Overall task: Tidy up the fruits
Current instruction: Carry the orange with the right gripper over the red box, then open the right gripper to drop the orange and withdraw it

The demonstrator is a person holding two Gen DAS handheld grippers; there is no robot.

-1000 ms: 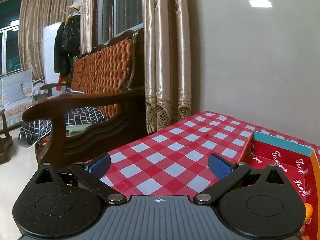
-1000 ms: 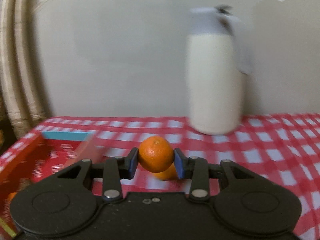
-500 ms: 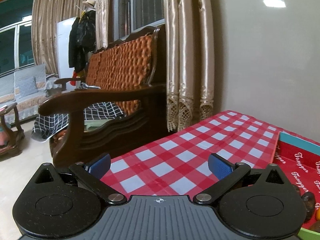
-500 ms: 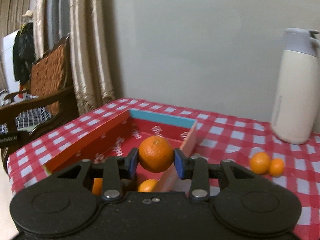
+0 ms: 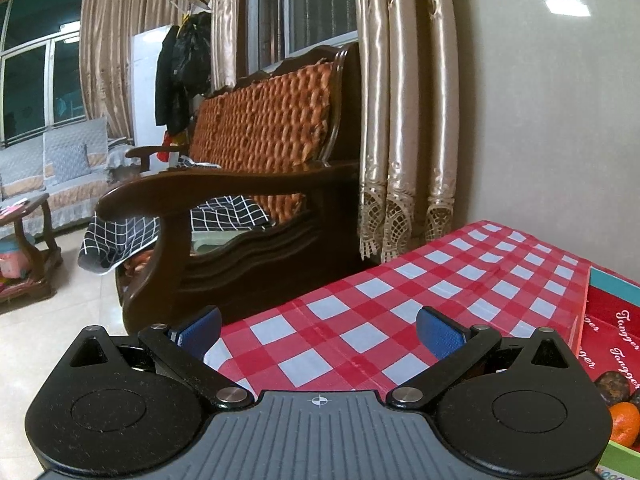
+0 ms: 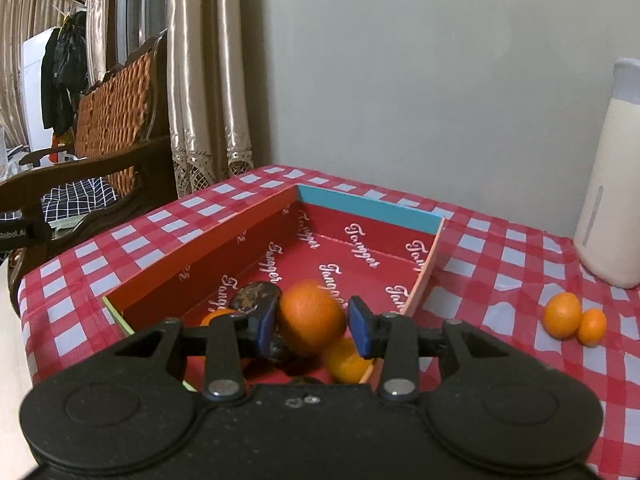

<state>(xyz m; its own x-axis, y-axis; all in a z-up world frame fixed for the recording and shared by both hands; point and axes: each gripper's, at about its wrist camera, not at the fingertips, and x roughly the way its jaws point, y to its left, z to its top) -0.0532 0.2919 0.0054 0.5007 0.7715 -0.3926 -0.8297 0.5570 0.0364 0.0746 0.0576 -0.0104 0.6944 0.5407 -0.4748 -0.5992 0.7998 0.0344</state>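
An orange, blurred, sits between the parted pads of the right tool above a red box.

Whether the pads touch it is hard to make out. The box, printed "Tangger", holds another orange and dark fruit, partly hidden. The left tool hangs open over the tabletop near its left edge. Two oranges lie beside a cut-off jug.

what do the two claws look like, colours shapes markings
Both are matte black with two round discs at the base, silver pivot screws and angled link arms ending in blue pads. The left claw has a grey ribbed centre plate with a small white crosshair mark. The right claw has a plain black speckled body. No cables or sleeves show.
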